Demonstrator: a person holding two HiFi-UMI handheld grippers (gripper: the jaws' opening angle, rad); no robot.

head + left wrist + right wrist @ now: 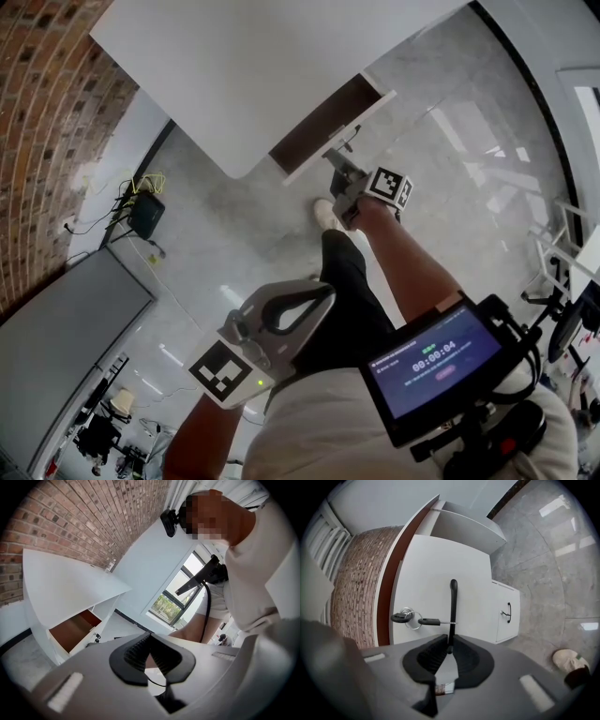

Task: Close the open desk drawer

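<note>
The white desk [234, 66] has its drawer [322, 124] pulled out, and the brown inside shows. In the right gripper view a thin black handle [453, 603] stands up from the white drawer front [440, 578]. My right gripper [450, 645] is shut on the lower end of that handle. A bunch of keys [407, 617] hangs in the lock just left of it. In the head view the right gripper [343, 184] reaches the drawer front from below. My left gripper [319, 292] is held back near the body, shut and empty, well apart from the drawer [72, 632].
A brick wall [42, 112] runs along the left. A black box with cables [146, 214] lies on the grey floor beside it. Under the drawer is a white cabinet door with a small handle [508, 612]. A shoe [568, 661] stands close by. A screen [439, 361] hangs at the person's chest.
</note>
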